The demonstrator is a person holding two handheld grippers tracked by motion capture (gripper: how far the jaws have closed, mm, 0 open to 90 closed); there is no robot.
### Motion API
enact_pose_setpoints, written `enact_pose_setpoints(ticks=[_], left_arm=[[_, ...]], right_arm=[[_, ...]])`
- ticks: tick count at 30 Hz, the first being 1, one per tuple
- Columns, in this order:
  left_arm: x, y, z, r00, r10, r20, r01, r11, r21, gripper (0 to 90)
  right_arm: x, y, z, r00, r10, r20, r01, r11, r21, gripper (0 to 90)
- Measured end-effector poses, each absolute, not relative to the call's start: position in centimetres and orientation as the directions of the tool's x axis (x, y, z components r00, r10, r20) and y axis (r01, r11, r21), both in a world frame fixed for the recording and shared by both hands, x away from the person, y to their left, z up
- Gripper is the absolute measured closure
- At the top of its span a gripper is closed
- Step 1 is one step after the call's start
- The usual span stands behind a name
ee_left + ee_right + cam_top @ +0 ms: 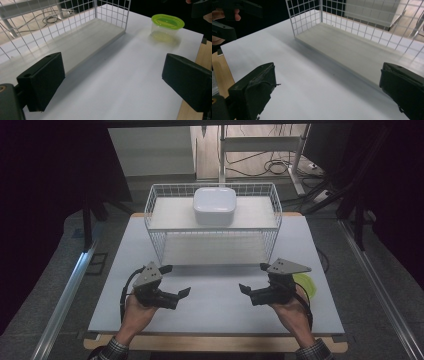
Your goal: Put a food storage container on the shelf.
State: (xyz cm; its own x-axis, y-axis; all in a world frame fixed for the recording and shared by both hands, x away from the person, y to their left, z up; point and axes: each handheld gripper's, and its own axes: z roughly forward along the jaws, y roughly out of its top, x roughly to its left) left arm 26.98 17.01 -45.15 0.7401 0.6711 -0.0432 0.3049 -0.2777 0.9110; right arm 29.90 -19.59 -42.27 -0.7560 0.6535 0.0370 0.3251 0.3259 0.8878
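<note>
Black jaws gape wide and empty on both the left gripper (177,280) and right gripper (252,277), above the white table (215,300).

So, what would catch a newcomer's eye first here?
The white wire rack at the table's far middle, with a white lidded box on its upper shelf. Then the green-lidded clear tub beside the right gripper; both it and the left gripper hover open and empty.

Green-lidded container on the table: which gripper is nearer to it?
Right. The right gripper sits directly beside the green-lidded container, partly covering it in the high view. The left gripper is across the table, well apart from it.
</note>
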Motion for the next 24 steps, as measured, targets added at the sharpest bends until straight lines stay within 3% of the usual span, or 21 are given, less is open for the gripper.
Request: enact_pose_setpoints(ticks=[24], left_arm=[[23.1, 17.5, -49.9, 0.703, 0.711, 0.025, 0.327, -0.354, 0.876, 3.7]], right_arm=[[27.0, -21.0, -46.8, -0.734, 0.678, 0.032, 0.374, 0.365, 0.853, 2.5]])
